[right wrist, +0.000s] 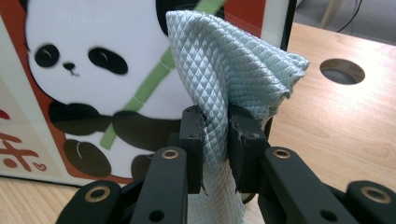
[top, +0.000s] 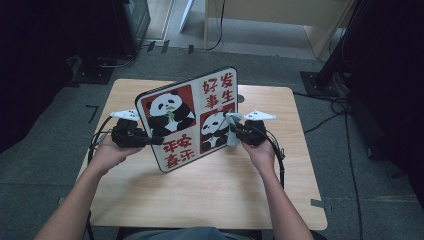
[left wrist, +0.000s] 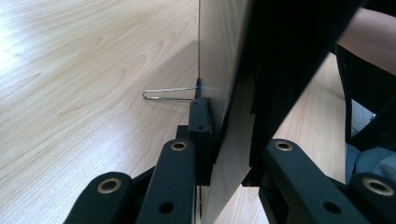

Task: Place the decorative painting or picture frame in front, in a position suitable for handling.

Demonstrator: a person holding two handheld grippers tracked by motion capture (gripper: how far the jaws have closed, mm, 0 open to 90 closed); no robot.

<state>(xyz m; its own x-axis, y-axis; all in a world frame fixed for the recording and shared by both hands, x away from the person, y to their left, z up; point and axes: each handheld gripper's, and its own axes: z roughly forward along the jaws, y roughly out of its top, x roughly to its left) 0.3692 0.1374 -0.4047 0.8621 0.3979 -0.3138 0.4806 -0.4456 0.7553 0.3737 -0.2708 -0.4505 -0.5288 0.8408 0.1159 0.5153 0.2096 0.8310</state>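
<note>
The board (top: pixel 189 117) stands tilted on its lower edge on the table (top: pixel 215 195), between the two grippers. The left gripper (top: pixel 148 140) is at the board's left edge, and its fingers (left wrist: pixel 201 135) have that edge between them, one on each face. The right gripper (top: pixel 233 131) is at the board's right side; the cloth (right wrist: pixel 229 74) sits between its fingers (right wrist: pixel 192 140), bunched beyond their tips and hanging below them, just before the board's front face. A hole (right wrist: pixel 342 71) in the table lies right of the cloth, beyond the fingertips. A wire clip (left wrist: pixel 169 94) pokes out from the board just beyond the left fingers.
</note>
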